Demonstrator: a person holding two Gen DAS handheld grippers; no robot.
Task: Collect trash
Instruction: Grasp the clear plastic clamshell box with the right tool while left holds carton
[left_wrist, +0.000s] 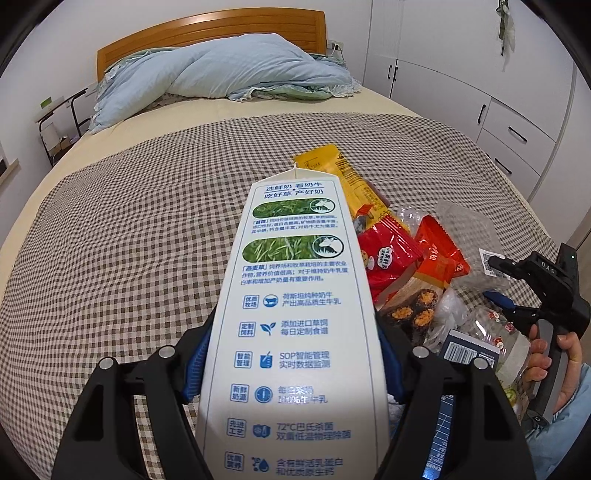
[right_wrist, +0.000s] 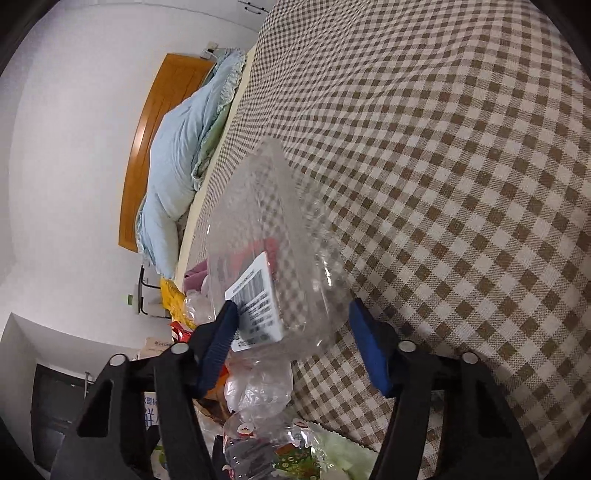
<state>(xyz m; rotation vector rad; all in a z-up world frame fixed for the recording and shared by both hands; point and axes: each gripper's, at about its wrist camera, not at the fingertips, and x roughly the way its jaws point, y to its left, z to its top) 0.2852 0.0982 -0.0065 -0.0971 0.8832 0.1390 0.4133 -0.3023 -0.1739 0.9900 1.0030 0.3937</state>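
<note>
The left claw (left_wrist: 295, 369) is clamped on a tall white milk carton (left_wrist: 295, 314), blue pads pressing both of its sides, the carton pointing away over the checked bedspread (left_wrist: 129, 240). The carton's gabled top reaches toward the middle of the bed, and blue print and two green grass pictures run down its face.

Just right of the carton lies the trash heap on the bedspread: a yellow wrapper (left_wrist: 343, 173) at the far end, a red snack packet (left_wrist: 388, 258) beside the carton, an orange-red packet (left_wrist: 439, 254) against it, and crinkled clear plastic nearer the edge of the bed.

At the right, a hand (left_wrist: 554, 354) grips the other tool's handle. The right claw (right_wrist: 291, 328) stands wide, its blue pads on either side of a clear plastic container (right_wrist: 273, 229) with a white barcode label (right_wrist: 255, 299); the left pad is right against the label, the right pad stands apart from the plastic.

Far off, a pale blue quilt (left_wrist: 221, 70) is bunched against the wooden headboard (left_wrist: 214, 33).
</note>
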